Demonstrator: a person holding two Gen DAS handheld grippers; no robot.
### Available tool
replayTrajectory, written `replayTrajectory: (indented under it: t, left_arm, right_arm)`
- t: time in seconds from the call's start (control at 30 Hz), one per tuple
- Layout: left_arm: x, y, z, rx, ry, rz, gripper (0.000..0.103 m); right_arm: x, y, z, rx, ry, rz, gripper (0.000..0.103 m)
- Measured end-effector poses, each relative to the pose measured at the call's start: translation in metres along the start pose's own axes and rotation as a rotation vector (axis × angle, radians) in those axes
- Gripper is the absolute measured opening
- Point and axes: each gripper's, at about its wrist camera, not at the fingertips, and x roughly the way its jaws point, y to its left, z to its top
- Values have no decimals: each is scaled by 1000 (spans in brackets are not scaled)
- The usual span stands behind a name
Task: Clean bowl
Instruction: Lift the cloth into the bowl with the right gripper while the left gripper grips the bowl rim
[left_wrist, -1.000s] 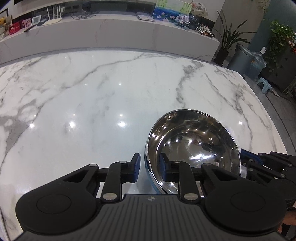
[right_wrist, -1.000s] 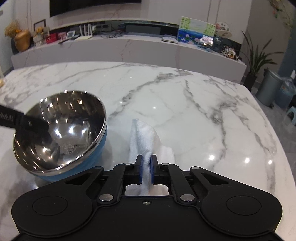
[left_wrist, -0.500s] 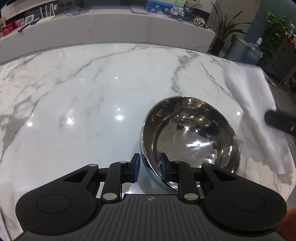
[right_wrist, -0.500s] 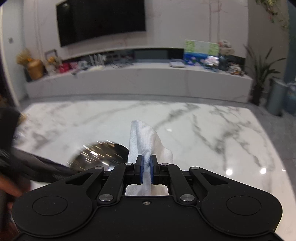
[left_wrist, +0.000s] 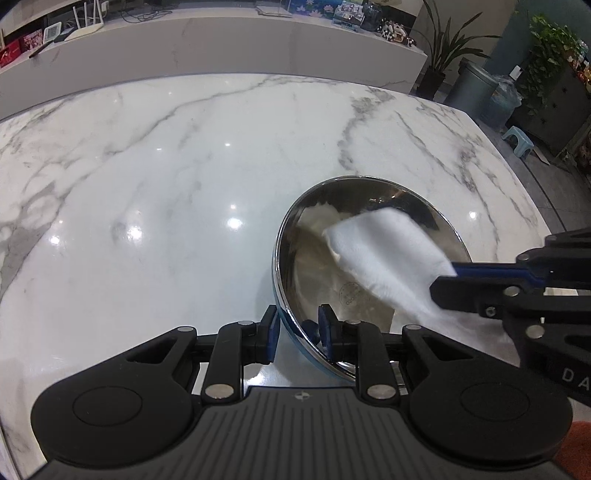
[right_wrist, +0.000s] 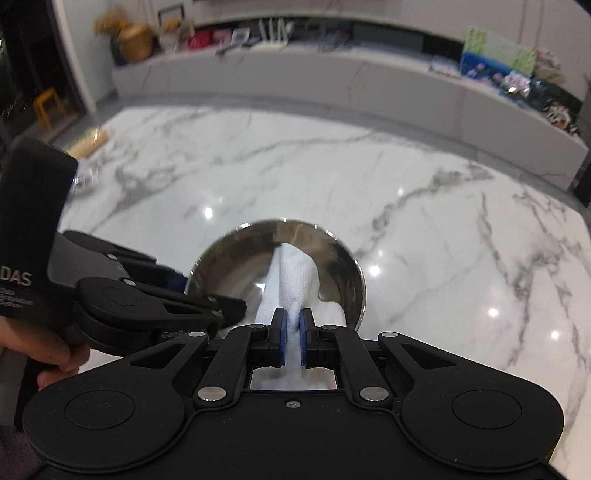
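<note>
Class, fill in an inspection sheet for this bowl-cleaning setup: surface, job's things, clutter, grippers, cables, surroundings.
Surface: glossy white marble table with grey veins, lamp glare on it.
Job's things: shiny steel bowl with a blue outside, tilted; white cloth reaching into it.
Clutter: blurred yellowish object at the table's far left edge; cannot identify.
Grippers: left gripper fingers straddle the bowl's near rim, one inside, one outside; right gripper shut on the cloth.
Cables: dark cords on the long white counter.
Surroundings: grey bin, potted plant, blue stool.
</note>
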Motion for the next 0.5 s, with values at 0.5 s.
replayTrajectory:
  t: [0.5]
  left_arm:
    - [1,-1,-1,20,13,-29,26]
  right_arm:
    - [35,11,3,-94,264,112,6]
